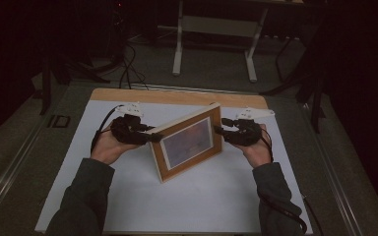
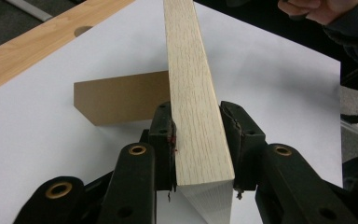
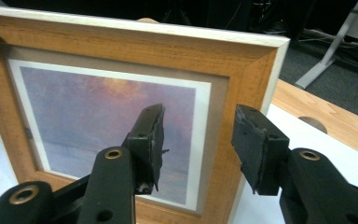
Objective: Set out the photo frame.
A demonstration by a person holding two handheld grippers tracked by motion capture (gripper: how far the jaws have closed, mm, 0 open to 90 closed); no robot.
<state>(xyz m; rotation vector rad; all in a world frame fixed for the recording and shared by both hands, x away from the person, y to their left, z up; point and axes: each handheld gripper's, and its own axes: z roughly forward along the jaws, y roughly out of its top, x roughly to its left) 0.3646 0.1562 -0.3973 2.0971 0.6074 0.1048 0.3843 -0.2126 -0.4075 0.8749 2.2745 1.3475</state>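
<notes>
White table (image 1: 142,206) spreads wide, and at its middle the wooden picture frame (image 1: 189,142) stands upright, propped on its brown back stand (image 2: 121,98). Left gripper (image 1: 150,136) is clamped on the frame's left edge. Right gripper (image 1: 220,129) sits at the right edge, jaws apart, gripping nothing.

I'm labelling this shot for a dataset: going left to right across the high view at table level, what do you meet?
Left gripper → picture frame → right gripper, all above the white sheet.
</notes>
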